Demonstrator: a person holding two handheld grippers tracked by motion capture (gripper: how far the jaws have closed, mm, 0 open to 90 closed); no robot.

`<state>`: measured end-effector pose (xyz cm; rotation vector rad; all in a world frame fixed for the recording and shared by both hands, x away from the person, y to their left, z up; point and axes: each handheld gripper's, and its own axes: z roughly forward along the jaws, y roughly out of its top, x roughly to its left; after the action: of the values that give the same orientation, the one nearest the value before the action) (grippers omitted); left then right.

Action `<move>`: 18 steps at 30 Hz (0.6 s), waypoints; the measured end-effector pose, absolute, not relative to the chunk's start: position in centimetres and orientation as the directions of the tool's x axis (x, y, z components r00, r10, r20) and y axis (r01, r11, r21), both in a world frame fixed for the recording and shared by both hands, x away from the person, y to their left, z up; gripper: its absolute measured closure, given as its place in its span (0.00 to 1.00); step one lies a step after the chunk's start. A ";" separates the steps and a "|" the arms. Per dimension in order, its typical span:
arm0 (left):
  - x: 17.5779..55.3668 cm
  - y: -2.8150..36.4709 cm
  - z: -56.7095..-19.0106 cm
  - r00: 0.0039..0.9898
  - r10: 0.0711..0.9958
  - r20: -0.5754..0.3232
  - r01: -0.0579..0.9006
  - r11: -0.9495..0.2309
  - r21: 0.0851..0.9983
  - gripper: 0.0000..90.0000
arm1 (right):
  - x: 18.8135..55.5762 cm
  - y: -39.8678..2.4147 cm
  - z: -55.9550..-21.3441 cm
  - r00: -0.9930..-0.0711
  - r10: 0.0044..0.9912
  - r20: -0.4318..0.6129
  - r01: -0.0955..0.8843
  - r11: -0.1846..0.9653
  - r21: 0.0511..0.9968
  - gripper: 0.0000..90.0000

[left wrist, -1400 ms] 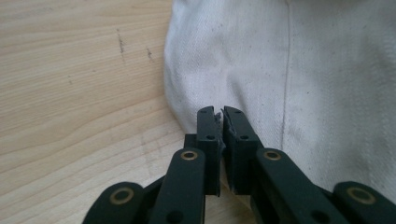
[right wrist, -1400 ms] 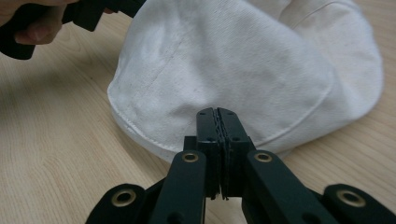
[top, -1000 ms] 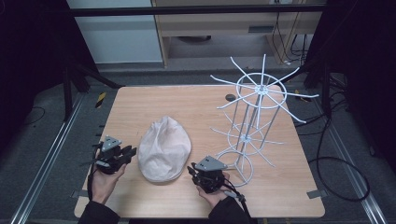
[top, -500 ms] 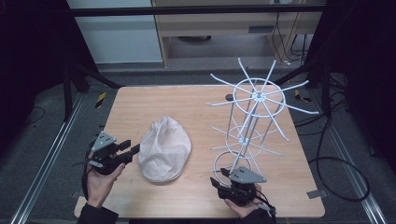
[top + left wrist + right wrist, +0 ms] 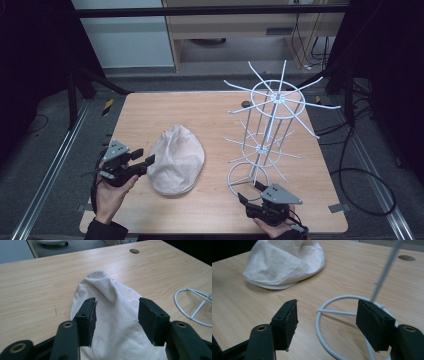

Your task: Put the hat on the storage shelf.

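Since a second ago we slid the right gripper (image 5: 248, 204) off the cap (image 5: 176, 159) to the rack (image 5: 265, 131) base near the table (image 5: 210, 107) front edge. Both sets of jaws, just opening, stood spread and empty, left gripper (image 5: 145, 159) at the cap's left side. Cap lay mid-table with bare wood around, long axis front-to-back, brim toward us.

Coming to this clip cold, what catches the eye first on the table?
A tall white wire rack with spokes fanning from its hubs stands on the right half of the wooden table. Left of it lies a cream flat cap. The left gripper points at the cap's edge and the right gripper sits by the rack's ring base; both have just been opening, nothing between the jaws.
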<state>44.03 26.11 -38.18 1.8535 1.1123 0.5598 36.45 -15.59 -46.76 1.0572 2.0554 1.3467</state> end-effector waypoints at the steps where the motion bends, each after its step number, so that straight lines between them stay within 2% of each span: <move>1: 44.4 25.7 -38.0 0.498 0.865 -0.062 0.475 -0.212 0.854 0.51 | 36.4 -16.6 -46.8 -0.577 0.816 0.030 0.354 0.217 0.910 0.37; 4: 45.3 24.9 -37.8 0.501 0.862 -0.070 0.493 -0.218 0.842 0.47 | 36.3 -17.7 -46.9 -0.553 0.833 0.031 0.365 0.208 0.907 0.35; 12: 48.2 21.8 -38.0 0.488 0.873 -0.013 0.530 -0.285 0.799 0.42 | 36.8 -20.9 -47.2 -0.453 0.890 0.040 0.414 0.171 0.894 0.33; 18: 51.0 20.2 -39.7 0.440 0.898 0.021 0.615 -0.318 0.722 0.42 | 37.5 -22.7 -47.5 -0.403 0.914 0.042 0.437 0.152 0.886 0.33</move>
<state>51.02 20.19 -39.72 2.0487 1.2657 0.5649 37.49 -22.67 -47.52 1.2833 1.9152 1.1984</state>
